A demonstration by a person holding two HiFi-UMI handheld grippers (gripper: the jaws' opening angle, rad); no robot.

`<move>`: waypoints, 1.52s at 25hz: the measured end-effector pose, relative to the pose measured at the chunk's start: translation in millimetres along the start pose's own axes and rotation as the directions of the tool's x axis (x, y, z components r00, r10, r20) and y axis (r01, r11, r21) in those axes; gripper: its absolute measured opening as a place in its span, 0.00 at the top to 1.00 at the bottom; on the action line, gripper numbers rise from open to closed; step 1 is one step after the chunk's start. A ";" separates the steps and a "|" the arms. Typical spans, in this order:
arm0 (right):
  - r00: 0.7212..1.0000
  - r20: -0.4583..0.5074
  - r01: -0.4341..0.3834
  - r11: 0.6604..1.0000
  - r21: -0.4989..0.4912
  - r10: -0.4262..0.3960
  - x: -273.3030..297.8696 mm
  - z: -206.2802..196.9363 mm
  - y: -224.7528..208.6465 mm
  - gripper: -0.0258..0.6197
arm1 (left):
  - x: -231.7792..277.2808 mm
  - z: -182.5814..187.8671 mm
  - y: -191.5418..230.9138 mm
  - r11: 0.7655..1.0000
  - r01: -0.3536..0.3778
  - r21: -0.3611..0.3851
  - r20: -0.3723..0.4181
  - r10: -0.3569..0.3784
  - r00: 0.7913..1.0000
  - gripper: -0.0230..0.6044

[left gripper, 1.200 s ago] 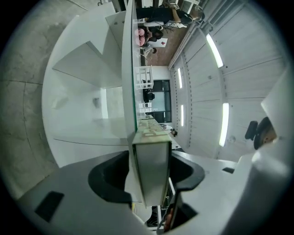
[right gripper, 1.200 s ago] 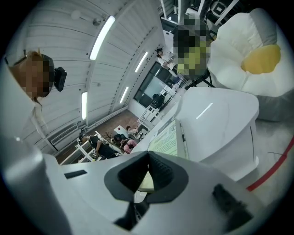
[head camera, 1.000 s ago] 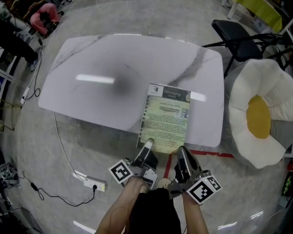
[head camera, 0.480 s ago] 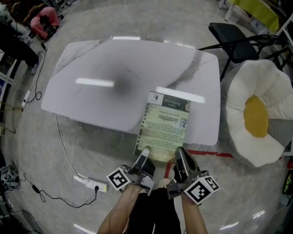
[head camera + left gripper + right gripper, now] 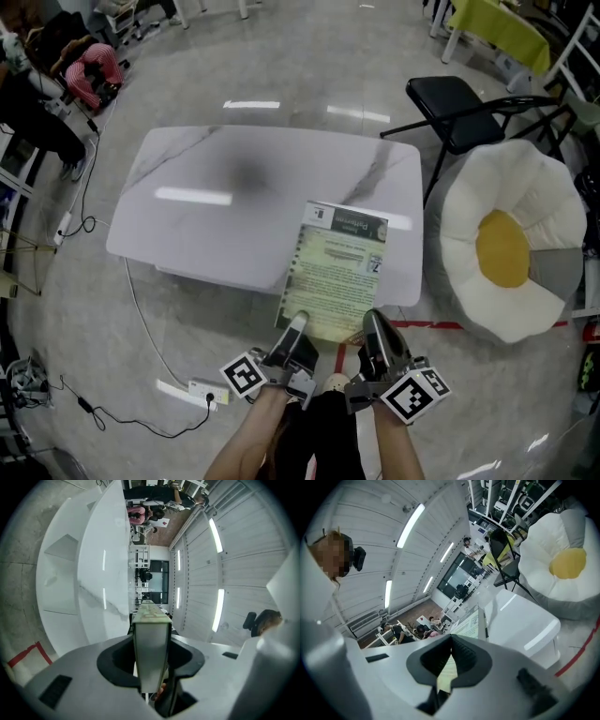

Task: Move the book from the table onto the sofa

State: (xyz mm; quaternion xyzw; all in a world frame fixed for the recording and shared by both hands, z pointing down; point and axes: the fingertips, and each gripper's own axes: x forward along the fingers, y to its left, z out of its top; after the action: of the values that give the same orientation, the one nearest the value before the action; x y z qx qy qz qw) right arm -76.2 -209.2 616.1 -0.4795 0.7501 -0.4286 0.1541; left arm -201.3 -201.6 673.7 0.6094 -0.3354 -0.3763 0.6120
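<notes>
At the far left the floor (image 5: 75,309) is open, crossed only by a thin cable (image 5: 139,314) that runs down to a power strip (image 5: 208,392) near the person's feet. A person in pink (image 5: 94,67) crouches well off at the upper left.

The white table (image 5: 216,216) fills the middle. Its top is bare except at the near right corner, and its near edge runs slantwise toward the person.

The book (image 5: 336,267) lies flat over that near right corner, cover up. Its near end reaches out past the table's near edge. Whether its far end touches the tabletop cannot be told.

The left gripper (image 5: 296,325) has the book's near left corner. Its own view shows the book's thick edge standing between the two jaws, both pressed against it. The right gripper (image 5: 373,323) has the near right corner, its jaws drawn nearly together and pinching a thin edge of the book. The two grippers sit close beside each other, just in front of the person.

A red tape line (image 5: 441,325) marks the floor by the table's right corner. Only a narrow strip of floor separates the table's right edge from the sofa (image 5: 469,281), a round white seat with a yellow centre and a clear top. A black chair (image 5: 450,98) stands behind the gap, its legs just beside the sofa's far rim.
</notes>
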 end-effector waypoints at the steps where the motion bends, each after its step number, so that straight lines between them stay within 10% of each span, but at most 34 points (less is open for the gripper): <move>1: 1.000 0.007 -0.001 1.000 -0.004 0.001 -3.2 8.0 11.3 0.94 | -0.2 -1.0 -14.0 1.000 0.006 -0.005 -0.004 -0.006 1.000 0.70; 23: 0.984 0.173 -0.038 0.999 -0.010 0.039 -141.4 130.4 240.4 0.94 | -53.9 -44.6 -276.9 0.998 0.062 -0.019 -0.110 -0.064 0.992 0.69; 38: 0.936 0.345 0.070 0.997 0.030 -0.076 -253.9 170.4 222.9 0.94 | -53.4 -107.1 -318.0 0.987 0.123 -0.101 -0.190 -0.141 0.972 0.69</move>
State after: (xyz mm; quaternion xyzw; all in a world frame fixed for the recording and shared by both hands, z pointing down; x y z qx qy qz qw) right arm 27.5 -38.9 294.5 -0.5735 0.6891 -0.3498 0.2716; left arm -150.9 -94.1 355.3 0.6368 -0.2152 -0.3686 0.6421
